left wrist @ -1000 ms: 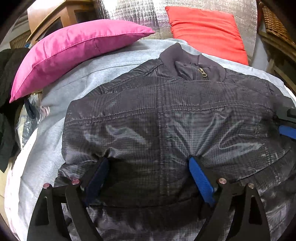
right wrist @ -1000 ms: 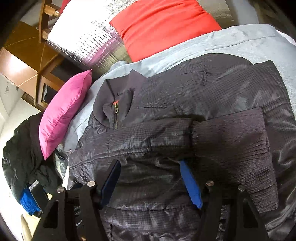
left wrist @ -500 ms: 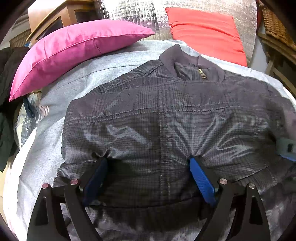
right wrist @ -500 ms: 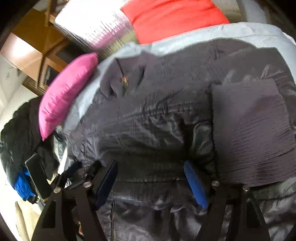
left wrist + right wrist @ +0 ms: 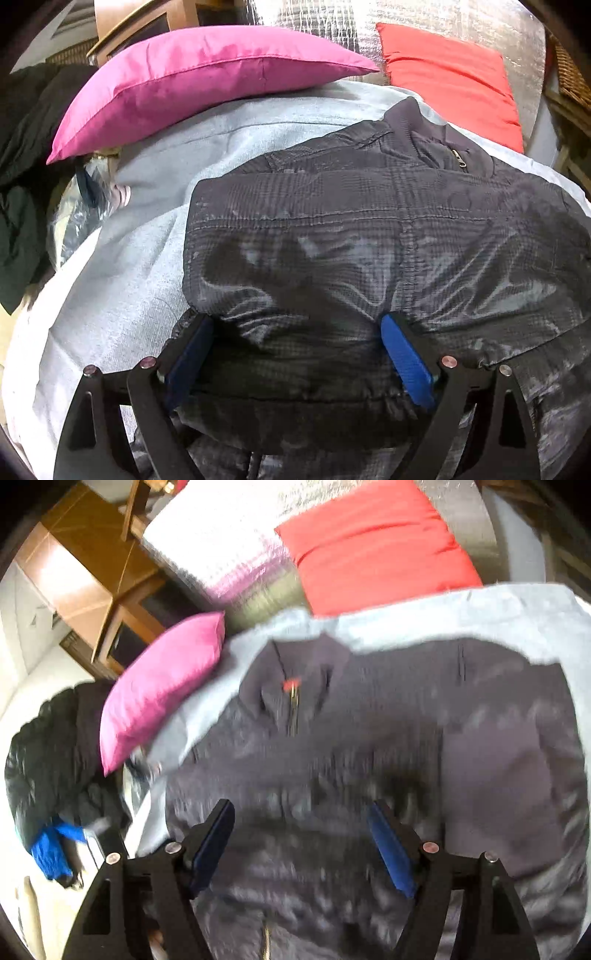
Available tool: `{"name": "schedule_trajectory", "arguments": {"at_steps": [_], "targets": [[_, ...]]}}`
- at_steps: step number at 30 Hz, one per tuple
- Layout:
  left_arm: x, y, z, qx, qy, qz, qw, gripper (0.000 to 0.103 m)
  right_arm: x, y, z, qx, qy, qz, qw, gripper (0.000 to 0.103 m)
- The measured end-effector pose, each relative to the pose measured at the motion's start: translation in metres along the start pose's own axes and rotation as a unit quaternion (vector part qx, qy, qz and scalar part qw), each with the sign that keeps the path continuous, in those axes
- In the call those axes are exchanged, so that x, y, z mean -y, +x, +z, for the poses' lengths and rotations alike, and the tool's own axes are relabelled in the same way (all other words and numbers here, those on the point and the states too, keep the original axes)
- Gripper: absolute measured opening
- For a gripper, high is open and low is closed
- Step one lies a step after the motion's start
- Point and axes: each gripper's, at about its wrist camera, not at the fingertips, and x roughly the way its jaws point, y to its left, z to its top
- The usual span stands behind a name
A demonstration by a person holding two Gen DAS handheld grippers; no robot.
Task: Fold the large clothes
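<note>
A: What surface is the work laid on, and what room is seen around it?

B: A light grey sheet [image 5: 122,280] is spread over a bed, and the dark jacket [image 5: 369,258] is laid flat on it, collar toward the far end. Wooden furniture [image 5: 92,572] is seen beyond the bed's far left corner, and a silver quilted panel [image 5: 221,542] is propped at the head.

A: How many of each thing are counted?

B: One jacket is counted. Two cushions are seen: one pink cushion [image 5: 207,77] at the far left and one red cushion [image 5: 450,74] at the far right. One black padded garment [image 5: 48,753] is heaped beside the bed on the left, with something blue [image 5: 51,853] below it. Two grippers are counted.

A: How are the fingers held?

B: The left gripper [image 5: 295,354] is spread wide, and a mound of jacket fabric is bunched between its blue pads [image 5: 406,362] without being pinched. The right gripper [image 5: 299,838] is likewise held wide apart over the jacket; nothing is clamped. Whether its tips are pressed into the cloth cannot be told, since that view is blurred.
</note>
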Motion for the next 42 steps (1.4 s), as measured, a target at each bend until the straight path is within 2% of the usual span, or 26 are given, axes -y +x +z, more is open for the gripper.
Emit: {"name": "schedule_trajectory", "arguments": {"at_steps": [3, 6, 9, 15, 17, 19, 20, 22, 23, 24, 26, 31, 34, 36, 38, 39, 40, 42], "targets": [[-0.001, -0.001, -0.004, 0.004, -0.005, -0.005, 1.0, 0.094, 0.023, 0.021, 0.018, -0.015, 0.046, -0.008, 0.999, 0.079], [0.0, 0.001, -0.006, 0.005, -0.005, -0.008, 0.9999, 0.094, 0.054, 0.056, 0.022, -0.059, 0.095, -0.014, 0.994, 0.078], [-0.003, 0.003, -0.005, 0.004, -0.01, -0.012, 0.9999, 0.095, 0.048, 0.06, 0.023, -0.055, 0.076, -0.034, 0.995, 0.079], [-0.016, -0.004, 0.001, -0.003, -0.02, -0.038, 0.9991, 0.095, 0.034, 0.037, 0.015, -0.039, 0.061, -0.042, 0.996, 0.079], [-0.03, -0.02, 0.001, 0.016, -0.04, -0.049, 0.9978, 0.095, 0.026, 0.015, 0.008, -0.031, 0.038, -0.036, 0.998, 0.079], [-0.045, -0.031, -0.001, 0.037, -0.059, -0.037, 0.9969, 0.095, 0.019, -0.005, -0.001, -0.024, 0.006, -0.029, 0.999, 0.079], [-0.05, -0.025, -0.004, 0.018, -0.068, -0.03, 0.9971, 0.095, 0.02, -0.01, -0.006, -0.022, 0.0, -0.027, 0.999, 0.079], [-0.056, 0.003, -0.011, -0.044, -0.075, -0.05, 0.995, 0.096, 0.03, -0.009, -0.015, -0.032, 0.014, -0.021, 0.999, 0.079], [-0.06, 0.009, -0.014, -0.048, -0.086, -0.062, 0.9932, 0.097, 0.034, -0.005, -0.019, -0.04, 0.02, -0.02, 0.999, 0.079], [-0.064, 0.012, -0.015, -0.047, -0.101, -0.071, 0.9913, 0.099, 0.043, 0.003, -0.023, -0.047, 0.025, -0.018, 0.998, 0.079], [-0.061, 0.01, -0.014, -0.045, -0.091, -0.061, 0.993, 0.099, 0.053, 0.007, -0.026, -0.036, 0.036, -0.004, 0.999, 0.079], [-0.063, 0.0, -0.01, -0.045, -0.102, -0.052, 0.9924, 0.099, 0.05, 0.001, -0.023, -0.036, 0.037, -0.01, 0.999, 0.079], [-0.069, -0.021, -0.004, -0.002, -0.105, -0.045, 0.9934, 0.099, 0.046, -0.015, -0.015, -0.009, 0.033, -0.005, 0.999, 0.079], [-0.067, -0.025, 0.0, 0.013, -0.088, -0.033, 0.9955, 0.099, 0.049, -0.022, -0.005, 0.011, 0.03, -0.005, 0.999, 0.079], [-0.066, -0.009, 0.0, -0.015, -0.068, -0.012, 0.9975, 0.099, 0.064, -0.02, 0.008, 0.021, 0.053, -0.01, 0.998, 0.079], [-0.067, 0.004, -0.003, -0.039, -0.068, -0.014, 0.9968, 0.099, 0.073, -0.014, 0.013, 0.02, 0.065, -0.023, 0.997, 0.079], [-0.071, 0.012, -0.006, -0.045, -0.08, -0.028, 0.9954, 0.1, 0.084, -0.005, 0.015, 0.012, 0.084, -0.031, 0.996, 0.079], [-0.077, 0.015, -0.008, -0.044, -0.1, -0.041, 0.9931, 0.1, 0.103, 0.01, 0.014, -0.003, 0.112, -0.015, 0.994, 0.079]]}}
